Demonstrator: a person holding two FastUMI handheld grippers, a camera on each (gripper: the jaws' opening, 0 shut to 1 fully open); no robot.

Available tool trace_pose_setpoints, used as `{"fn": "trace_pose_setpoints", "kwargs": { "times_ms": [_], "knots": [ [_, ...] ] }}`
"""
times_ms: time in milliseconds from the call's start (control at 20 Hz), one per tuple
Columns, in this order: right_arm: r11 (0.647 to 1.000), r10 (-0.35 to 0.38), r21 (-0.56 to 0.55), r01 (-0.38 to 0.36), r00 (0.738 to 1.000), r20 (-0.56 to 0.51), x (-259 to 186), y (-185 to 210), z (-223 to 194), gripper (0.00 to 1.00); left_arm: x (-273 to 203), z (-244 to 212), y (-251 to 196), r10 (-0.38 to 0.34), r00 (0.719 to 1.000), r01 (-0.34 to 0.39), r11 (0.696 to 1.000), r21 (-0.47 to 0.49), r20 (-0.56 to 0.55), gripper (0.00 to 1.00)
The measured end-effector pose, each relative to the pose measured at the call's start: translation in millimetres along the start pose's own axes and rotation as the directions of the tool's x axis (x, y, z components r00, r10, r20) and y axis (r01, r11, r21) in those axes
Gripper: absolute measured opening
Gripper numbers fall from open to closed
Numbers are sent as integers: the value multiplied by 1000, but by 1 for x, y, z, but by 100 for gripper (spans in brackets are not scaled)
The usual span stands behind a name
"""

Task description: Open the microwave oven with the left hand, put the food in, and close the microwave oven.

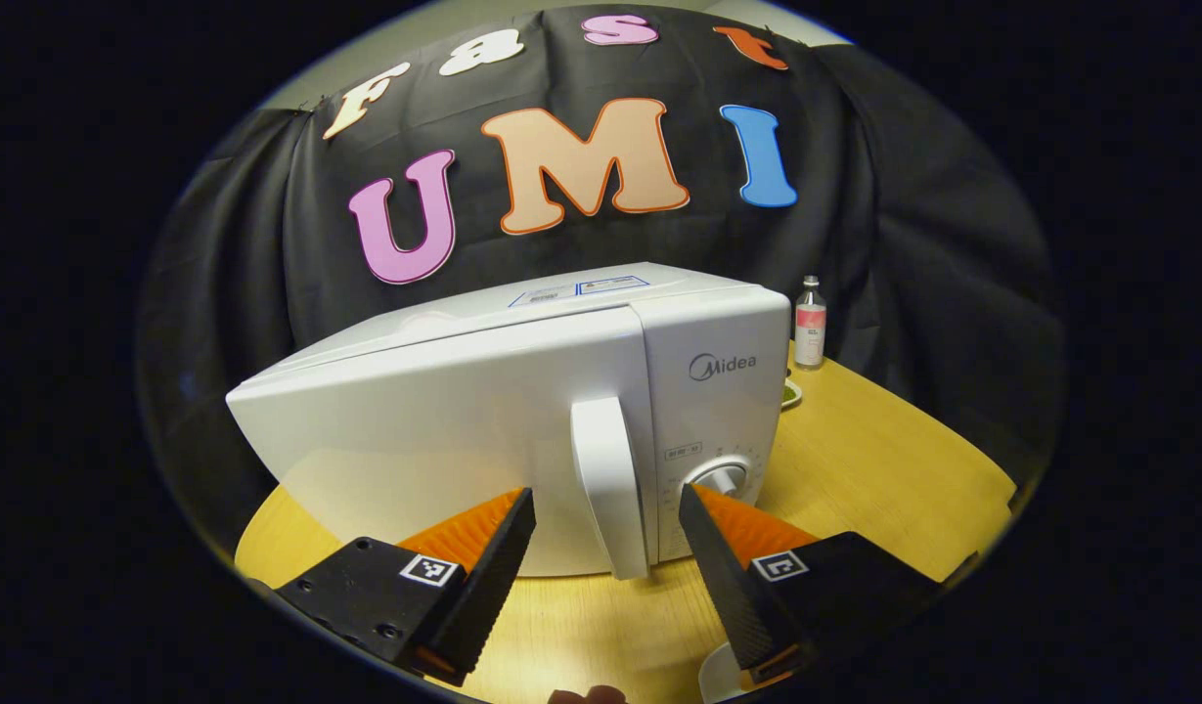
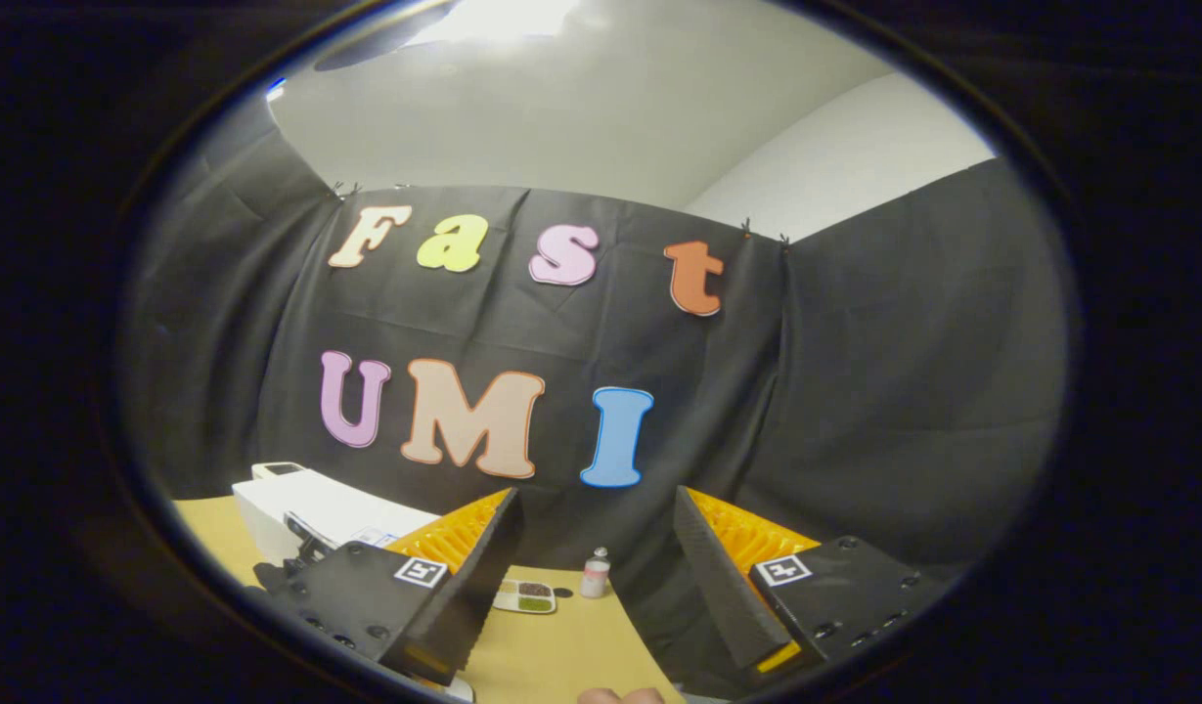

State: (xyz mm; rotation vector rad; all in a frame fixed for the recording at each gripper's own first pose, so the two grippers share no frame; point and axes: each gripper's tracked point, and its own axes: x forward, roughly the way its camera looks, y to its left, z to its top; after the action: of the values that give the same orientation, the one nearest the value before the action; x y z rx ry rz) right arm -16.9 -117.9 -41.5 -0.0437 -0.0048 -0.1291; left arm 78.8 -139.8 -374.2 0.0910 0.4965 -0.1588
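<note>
The white box-shaped microwave oven (image 1: 522,411) is shut; step 1, opening, is judged in hand. The left gripper (image 1: 607,528) is held wide, straddling without touching the oven's white vertical bar handle (image 1: 610,484). Closure on that handle, then a pull, is called for; the right gripper (image 2: 593,557) is held wide, empty, above the oven-side food tray (image 2: 524,595).

The white microwave oven (image 1: 522,411) stands shut on the table, the food tray (image 2: 524,595) lying beside it.

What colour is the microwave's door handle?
White, like the rest of the microwave; the handle shows best in the left gripper view.
</note>
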Motion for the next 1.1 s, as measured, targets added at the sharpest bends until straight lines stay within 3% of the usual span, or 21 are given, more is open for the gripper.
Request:
{"fn": "trace_pose_setpoints", "kwargs": {
  "times_ms": [100, 150, 250, 350, 550, 650, 1100],
  "knots": [
    [1000, 2, -7, -2, 1000, 6, 1, 1, 0, 96, 2, 0, -1, 4, 1000, -4, 1000, -3, 2, 90],
    [1000, 8, -14, -8, 1000, 4, 2, 2, -2, 96, 4, -1, -3, 6, 1000, -6, 1000, -4, 0, 78],
    [1000, 17, -26, -17, 1000, -3, 3, 3, -4, 96, 3, -7, -3, 17, 999, -17, 1000, -12, -27, 31],
    [999, 27, -30, -27, 1000, -1, 3, 6, -3, 96, 4, -4, -3, 14, 1000, -14, 998, -59, -11, 22],
    [999, 41, -32, -41, 999, 0, 6, 10, -5, 96, 4, -3, -6, -7, 1000, 8, 996, -89, 9, 5],
    [999, 49, -23, -49, 999, -3, 7, 14, -5, 96, 4, -5, -5, -8, 1000, 7, 996, -94, -5, 1],
    [995, 103, -7, -103, 995, 14, 11, 41, 0, 96, -2, -6, -6, -79, 996, 75, 991, -108, -35, 0]
  ]
}}
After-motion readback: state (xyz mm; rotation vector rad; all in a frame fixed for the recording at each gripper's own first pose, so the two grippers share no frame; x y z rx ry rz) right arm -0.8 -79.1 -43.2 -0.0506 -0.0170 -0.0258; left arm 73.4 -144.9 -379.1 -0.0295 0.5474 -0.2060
